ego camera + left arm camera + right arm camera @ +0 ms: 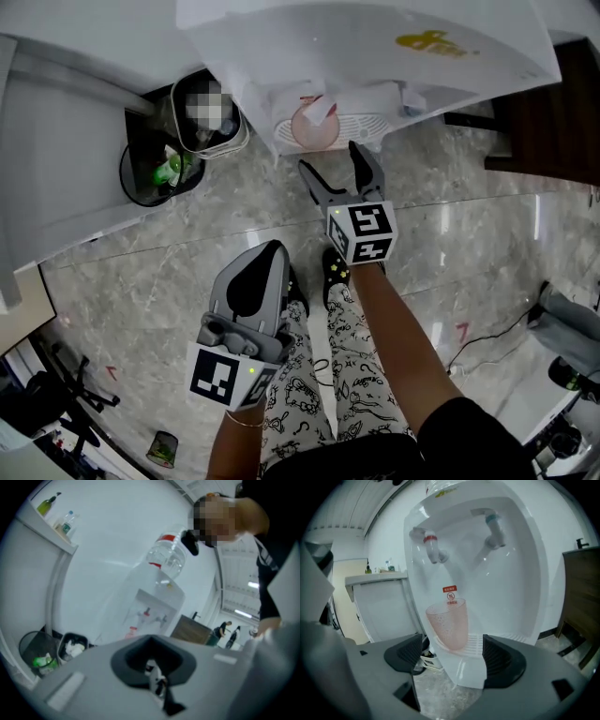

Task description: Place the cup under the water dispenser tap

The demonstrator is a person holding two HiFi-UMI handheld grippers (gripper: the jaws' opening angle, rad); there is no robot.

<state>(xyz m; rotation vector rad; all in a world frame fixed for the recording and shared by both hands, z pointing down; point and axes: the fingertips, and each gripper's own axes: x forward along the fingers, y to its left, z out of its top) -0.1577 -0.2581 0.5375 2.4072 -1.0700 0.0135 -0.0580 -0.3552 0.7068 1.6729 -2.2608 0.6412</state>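
Note:
A pink translucent cup stands upright on the white drip tray of the water dispenser, below the red tap and left of the blue tap. In the head view the cup sits in the dispenser's recess. My right gripper is open just short of the cup, with nothing between its fingers. My left gripper is shut and empty, held lower and further back over the floor.
A black bin with a green bottle and a white bin stand left of the dispenser. A dark wooden cabinet is on its right. A person's patterned trouser legs are below me. Cables lie at right.

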